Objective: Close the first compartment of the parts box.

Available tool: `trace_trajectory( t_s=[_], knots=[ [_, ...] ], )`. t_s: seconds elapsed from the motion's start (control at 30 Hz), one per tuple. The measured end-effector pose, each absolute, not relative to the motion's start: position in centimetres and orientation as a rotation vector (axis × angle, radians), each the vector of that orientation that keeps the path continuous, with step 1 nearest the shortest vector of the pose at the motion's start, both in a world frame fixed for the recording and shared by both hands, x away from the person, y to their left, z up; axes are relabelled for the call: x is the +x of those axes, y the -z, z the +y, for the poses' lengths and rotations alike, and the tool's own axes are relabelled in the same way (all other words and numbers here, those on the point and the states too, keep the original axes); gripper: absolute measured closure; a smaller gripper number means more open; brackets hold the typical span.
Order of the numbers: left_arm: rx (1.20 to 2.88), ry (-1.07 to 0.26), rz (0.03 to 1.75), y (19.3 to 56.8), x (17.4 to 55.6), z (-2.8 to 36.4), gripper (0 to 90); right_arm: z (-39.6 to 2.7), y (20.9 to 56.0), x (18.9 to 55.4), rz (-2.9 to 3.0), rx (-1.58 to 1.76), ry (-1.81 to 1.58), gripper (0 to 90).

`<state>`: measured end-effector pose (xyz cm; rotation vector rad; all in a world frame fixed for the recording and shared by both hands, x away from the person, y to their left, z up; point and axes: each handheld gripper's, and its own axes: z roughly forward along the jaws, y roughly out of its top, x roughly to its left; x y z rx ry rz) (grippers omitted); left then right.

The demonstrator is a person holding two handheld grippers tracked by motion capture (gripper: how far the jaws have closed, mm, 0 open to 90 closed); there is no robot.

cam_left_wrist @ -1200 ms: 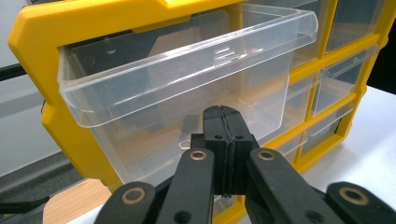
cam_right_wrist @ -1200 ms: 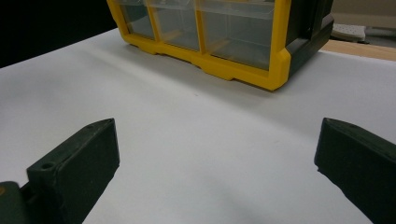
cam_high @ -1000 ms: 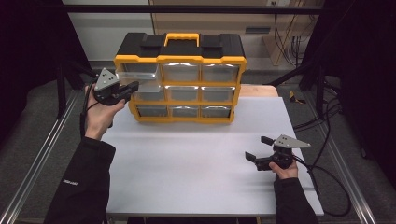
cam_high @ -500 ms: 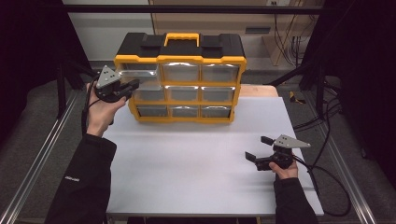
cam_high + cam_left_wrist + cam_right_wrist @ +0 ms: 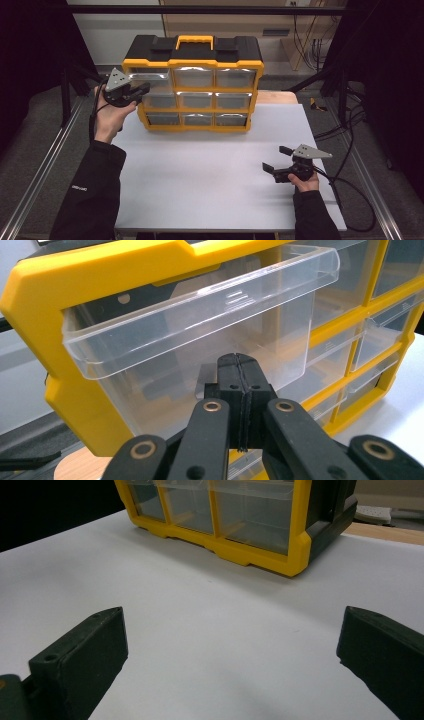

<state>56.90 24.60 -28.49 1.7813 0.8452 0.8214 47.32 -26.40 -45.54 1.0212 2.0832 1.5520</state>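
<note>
Pulling at the clear plastic top-left drawer (image 5: pixel 200 325) of the yellow and black plastic organizer box (image 5: pixel 192 82), left gripper (image 5: pixel 142 91) pressed fully together at the drawer's front, drawer partly out. Hard to tell if anything pinched. Well apart, near the white table (image 5: pixel 200 175) front, right gripper (image 5: pixel 276 159) spread wide, holding nothing. Drawer contents unclear.

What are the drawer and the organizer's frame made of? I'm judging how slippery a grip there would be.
The drawer looks like clear, glossy plastic: you see through it, and its lip shines. The frame seems opaque yellow moulded plastic with a duller sheen.
</note>
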Motion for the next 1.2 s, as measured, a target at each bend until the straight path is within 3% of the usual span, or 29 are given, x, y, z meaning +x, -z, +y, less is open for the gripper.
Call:
trace_trajectory(
  t_s=[1.2],
  knots=[
    [1.777, -0.848, 0.857, 28.6, 58.7, 24.1, 89.8, -26.5, 45.5, 47.3, 2.080, 1.024, -1.557, 0.7]
  ],
)
